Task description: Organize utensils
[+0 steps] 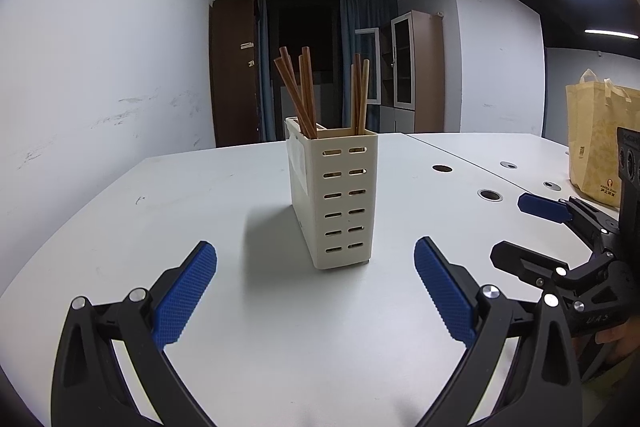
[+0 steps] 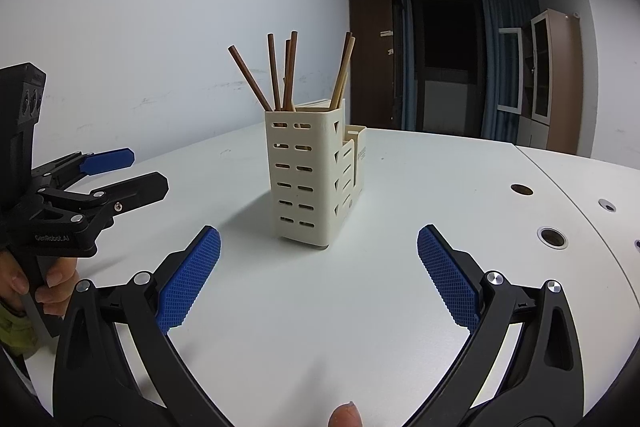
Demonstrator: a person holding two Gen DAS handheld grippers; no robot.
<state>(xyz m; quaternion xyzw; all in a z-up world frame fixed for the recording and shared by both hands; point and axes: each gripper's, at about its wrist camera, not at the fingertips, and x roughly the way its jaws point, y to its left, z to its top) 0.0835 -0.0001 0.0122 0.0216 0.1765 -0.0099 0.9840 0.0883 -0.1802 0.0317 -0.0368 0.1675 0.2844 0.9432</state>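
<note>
Both grippers, left gripper (image 1: 316, 291) and right gripper (image 2: 318, 279), spread wide and empty. Chopsticks (image 2: 286, 75) upright in cream holder (image 2: 304, 179), mid-table (image 2: 400, 287). Best approached from above, pinching one stick near its top.

Legible markings are few. In the right wrist view, the black body of the left gripper (image 2: 138, 171), at 9 o'clock, carries the white brand "GenRobot.AI". In the left wrist view, the right gripper (image 1: 520, 231), at 4 o'clock, shows raised letters reading approximately "UAS". The yellow shopping bag (image 1: 596, 143) at 3 o'clock bears a red emblem and small print, both too small to read.
</note>
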